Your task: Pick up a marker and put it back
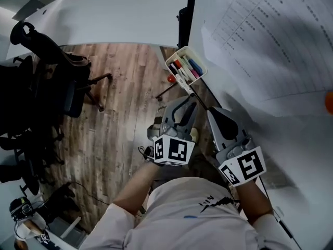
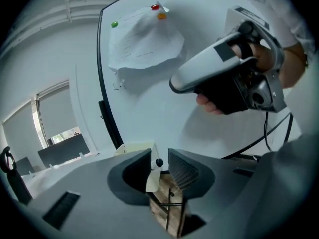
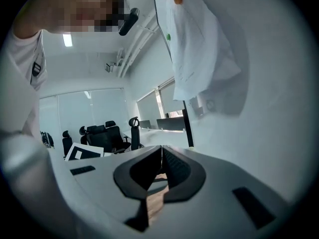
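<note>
Markers (image 1: 183, 68) sitting in tray (image 1: 175, 54) at whiteboard's (image 1: 302, 155) edge, left gripper (image 2: 159, 169) hovering nearby part-open and empty, right gripper (image 3: 161, 166) hanging closed on nothing.

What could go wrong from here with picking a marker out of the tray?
1. The markers lie packed together in the tray. The left gripper, its jaws only narrowly parted, might pinch two or knock the tray.
2. The right gripper, shut and empty, sits close beside the left. They could bump.
</note>
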### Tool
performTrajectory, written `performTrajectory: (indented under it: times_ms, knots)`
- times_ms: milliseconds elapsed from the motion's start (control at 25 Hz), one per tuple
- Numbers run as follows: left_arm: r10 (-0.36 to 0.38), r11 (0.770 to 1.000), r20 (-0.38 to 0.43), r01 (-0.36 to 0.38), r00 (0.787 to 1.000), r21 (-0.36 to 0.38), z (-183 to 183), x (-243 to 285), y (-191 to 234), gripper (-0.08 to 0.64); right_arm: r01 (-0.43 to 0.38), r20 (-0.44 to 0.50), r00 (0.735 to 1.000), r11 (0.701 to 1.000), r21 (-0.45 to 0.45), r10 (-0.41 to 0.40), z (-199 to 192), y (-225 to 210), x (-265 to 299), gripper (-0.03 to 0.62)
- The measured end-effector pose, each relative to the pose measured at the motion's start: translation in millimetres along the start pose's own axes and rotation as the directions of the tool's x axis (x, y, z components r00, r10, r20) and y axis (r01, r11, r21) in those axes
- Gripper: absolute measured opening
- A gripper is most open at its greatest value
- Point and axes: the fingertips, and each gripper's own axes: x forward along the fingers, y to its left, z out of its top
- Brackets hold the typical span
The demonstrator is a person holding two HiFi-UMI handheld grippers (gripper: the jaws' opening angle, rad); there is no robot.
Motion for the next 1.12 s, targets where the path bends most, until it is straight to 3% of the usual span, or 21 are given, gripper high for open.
performTrajectory:
  times_ms: [240, 560, 800, 1120]
  knots:
    - [0.026, 0.978, -0.045, -0.016, 0.999, 0.210, -16.0, 17.5, 0.6, 0.126, 0.028, -0.008, 1.000, 1.000, 0.012, -0.028, -6.3, -8.6, 6.1, 0.014]
    - [0.026, 0.887, -0.048, -0.001, 0.998, 0.462, -22.5, 34.7, -6.0, 0.129, 0.046, -0.027, 0.999, 0.998, 0.029, -0.046, -15.3, -12.2, 10.3, 0.014]
    - [0.040, 0.866, -0.045, -0.012, 0.998, 0.501, -26.3, 44.5, -3.3, 0.129, 0.057, -0.031, 0.998, 0.998, 0.035, -0.056, -15.9, -18.6, 9.6, 0.014]
    - [0.071, 0.882, -0.007, -0.060, 0.997, 0.468, -23.0, 47.9, 6.5, 0.103, 0.057, -0.035, 0.998, 0.998, 0.040, -0.056, -14.5, -22.7, 8.9, 0.014]
